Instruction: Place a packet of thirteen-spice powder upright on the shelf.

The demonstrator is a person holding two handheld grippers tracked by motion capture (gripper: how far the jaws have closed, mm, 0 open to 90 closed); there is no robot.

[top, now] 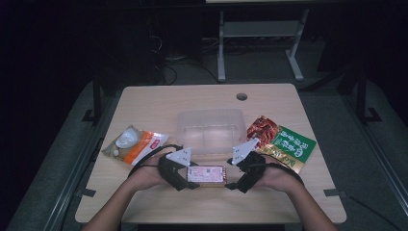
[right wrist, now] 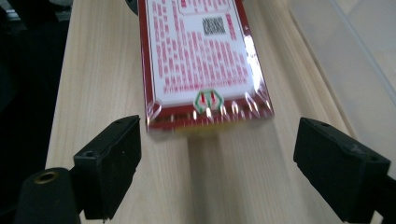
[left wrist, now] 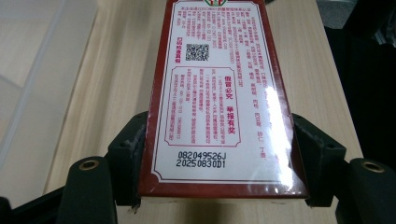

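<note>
Packing looks barely begun: the clear plastic bin (top: pixel 211 130) sits empty. One red-bordered, film-wrapped box (top: pixel 206 175) lies on the wooden desk (top: pixel 159 103) just before it, clamped by the left claw (left wrist: pixel 219 161); the right claw (right wrist: pixel 217 161) stands open, clear of its end. Two snack pouches wait, one white-orange (top: pixel 135 143), one green-red (top: pixel 281 143).

1. On the red-bordered packet (left wrist: pixel 219 98) clamped between your left claw's pads, nearest the claw, you read "082049526J" and "20250830D1".
2. Farther from the claw, you see its QR code (left wrist: pixel 197 52).
3. Its small red print stays unreadable.
</note>
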